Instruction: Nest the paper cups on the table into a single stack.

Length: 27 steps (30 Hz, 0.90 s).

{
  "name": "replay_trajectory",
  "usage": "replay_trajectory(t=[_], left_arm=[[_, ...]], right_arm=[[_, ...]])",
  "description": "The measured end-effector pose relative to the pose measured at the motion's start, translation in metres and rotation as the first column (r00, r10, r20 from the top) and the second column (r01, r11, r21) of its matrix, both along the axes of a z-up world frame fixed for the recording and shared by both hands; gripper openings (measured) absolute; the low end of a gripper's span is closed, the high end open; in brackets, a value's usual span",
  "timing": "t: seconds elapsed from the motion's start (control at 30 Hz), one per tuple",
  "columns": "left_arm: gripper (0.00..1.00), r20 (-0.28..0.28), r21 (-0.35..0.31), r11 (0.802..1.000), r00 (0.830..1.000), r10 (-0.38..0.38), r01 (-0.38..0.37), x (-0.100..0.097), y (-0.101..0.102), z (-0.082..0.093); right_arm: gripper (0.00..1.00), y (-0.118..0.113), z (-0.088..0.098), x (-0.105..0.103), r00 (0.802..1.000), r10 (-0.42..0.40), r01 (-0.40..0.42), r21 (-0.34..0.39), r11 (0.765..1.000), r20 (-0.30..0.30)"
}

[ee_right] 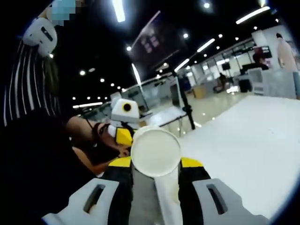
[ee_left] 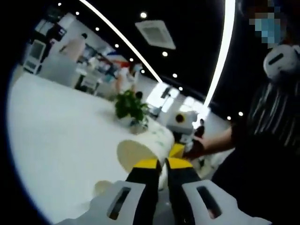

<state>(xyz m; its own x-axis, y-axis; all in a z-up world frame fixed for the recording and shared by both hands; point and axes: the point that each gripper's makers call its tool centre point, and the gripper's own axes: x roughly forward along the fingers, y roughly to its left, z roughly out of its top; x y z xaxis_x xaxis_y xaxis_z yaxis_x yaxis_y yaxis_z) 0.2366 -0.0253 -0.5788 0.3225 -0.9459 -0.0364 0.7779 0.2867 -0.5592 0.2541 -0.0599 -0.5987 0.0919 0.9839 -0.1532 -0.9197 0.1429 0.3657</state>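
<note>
In the left gripper view, my left gripper (ee_left: 164, 164) is shut on a paper cup with green print (ee_left: 149, 143). The cup lies on its side above the white table (ee_left: 56, 140), one pale round end turned toward the camera. Just past its far end is my right gripper (ee_left: 178, 149), held by a hand. In the right gripper view, my right gripper (ee_right: 156, 162) is shut on a white paper cup (ee_right: 155, 151), whose round base faces the camera while its body runs down between the jaws. My left gripper (ee_right: 123, 136) is close behind it.
A potted green plant (ee_left: 130, 107) stands on the table beyond the cups. A small pale object (ee_left: 101, 187) lies on the table by my left jaw. The person in striped clothes (ee_left: 272, 140) stands close on one side. White tabletop (ee_right: 253, 140) stretches away.
</note>
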Motion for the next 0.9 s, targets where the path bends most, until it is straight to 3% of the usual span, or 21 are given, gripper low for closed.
replay_trajectory(t=[0.4, 0.6, 0.9], left_arm=[[0.00, 0.020, 0.055, 0.996, 0.998, -0.065, 0.064, -0.007, -0.007, 0.005], [0.00, 0.041, 0.124, 0.989, 0.995, -0.087, 0.082, -0.006, -0.007, 0.005], [0.00, 0.054, 0.175, 0.978, 0.991, -0.121, 0.110, -0.001, -0.007, 0.007]], right_arm=[[0.37, 0.002, -0.004, 0.001, 1.000, -0.010, 0.011, -0.016, 1.000, 0.025], [0.38, 0.001, -0.003, 0.003, 0.998, -0.033, 0.034, -0.025, 0.999, 0.048], [0.50, -0.008, -0.002, 0.011, 0.991, -0.104, 0.108, -0.038, 0.993, 0.084]])
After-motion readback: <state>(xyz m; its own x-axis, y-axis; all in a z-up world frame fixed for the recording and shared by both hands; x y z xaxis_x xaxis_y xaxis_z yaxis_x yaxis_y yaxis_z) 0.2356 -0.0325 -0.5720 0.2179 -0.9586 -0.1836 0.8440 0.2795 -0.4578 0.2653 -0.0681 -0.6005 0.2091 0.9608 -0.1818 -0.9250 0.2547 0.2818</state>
